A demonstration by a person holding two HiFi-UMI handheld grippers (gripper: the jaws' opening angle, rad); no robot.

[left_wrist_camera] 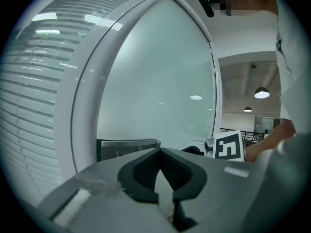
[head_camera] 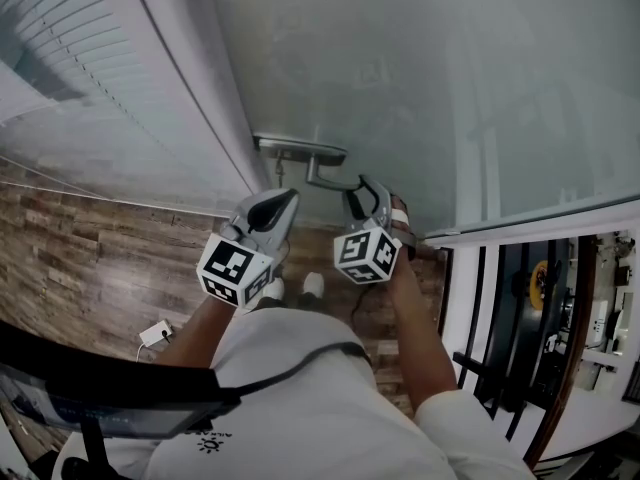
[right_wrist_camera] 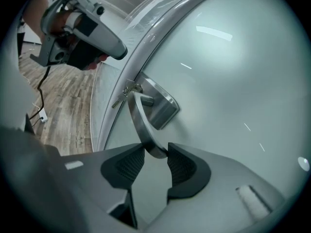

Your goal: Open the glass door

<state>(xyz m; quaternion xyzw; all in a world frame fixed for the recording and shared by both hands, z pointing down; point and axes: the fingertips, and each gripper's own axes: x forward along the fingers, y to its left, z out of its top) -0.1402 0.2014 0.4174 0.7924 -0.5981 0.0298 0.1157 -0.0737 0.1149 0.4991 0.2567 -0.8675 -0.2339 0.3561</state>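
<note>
Head view: person facing frosted glass door [head_camera: 430, 78]. Right gripper [head_camera: 360, 192] clamping lever handle [head_camera: 325, 179]. Left gripper [head_camera: 288, 198] waiting just beside it.

Left gripper view: jaws resting together, holding nothing, handle plate [left_wrist_camera: 129, 147] ahead.

Right gripper view: lever tip sitting between pads. Grasp looking done; next likely pressing lever down, then swinging door.

One glass door [head_camera: 420, 88], one lever handle [right_wrist_camera: 138, 120], one metal plate [right_wrist_camera: 163, 106]. Two claws, the left claw [head_camera: 290, 197] and the right claw [right_wrist_camera: 156, 152] (each carries one marker cube [head_camera: 237, 268]). Two shoes [head_camera: 313, 284], one white adapter [head_camera: 155, 333].
</note>
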